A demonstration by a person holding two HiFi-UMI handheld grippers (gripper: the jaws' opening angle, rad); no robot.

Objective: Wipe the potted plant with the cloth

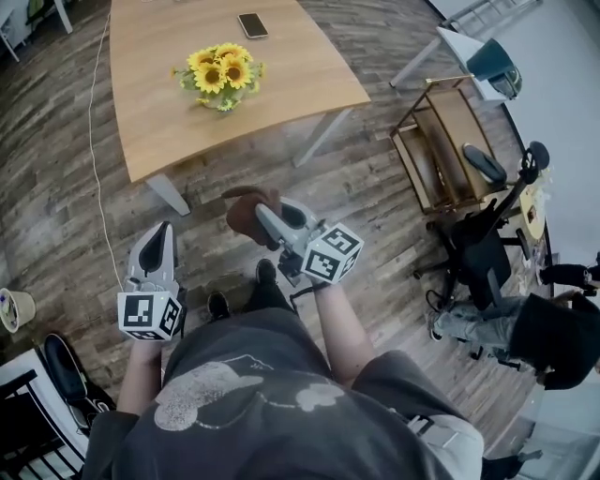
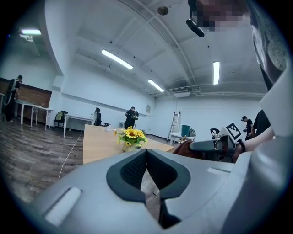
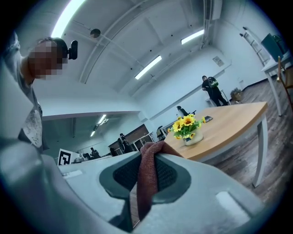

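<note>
I'm looking down on a large open room with a dark plank floor (image 1: 56, 141), and the pale wooden table (image 1: 291, 80) fills the upper middle of the head view. Its near edge runs across the frame above both grippers, with a strip of bare floor between that edge and them. At the right a wooden rack (image 1: 441, 141) and an office chair (image 1: 478, 253) crowd the floor; the left side is freer, crossed only by a thin cable (image 1: 94, 141). The potted plant (image 1: 222, 77) stands upright on the table left of centre, well back from the near edge, its sunflowers facing up. My left gripper (image 1: 159, 230), lower left, is clenched with nothing in it. My right gripper (image 1: 265, 217), at centre, points toward the table and grasps the reddish-brown cloth (image 1: 246, 211), which is bunched at the tips, its long axis running down through the jaws. A phone (image 1: 252, 25) lies near the table's far edge.
</note>
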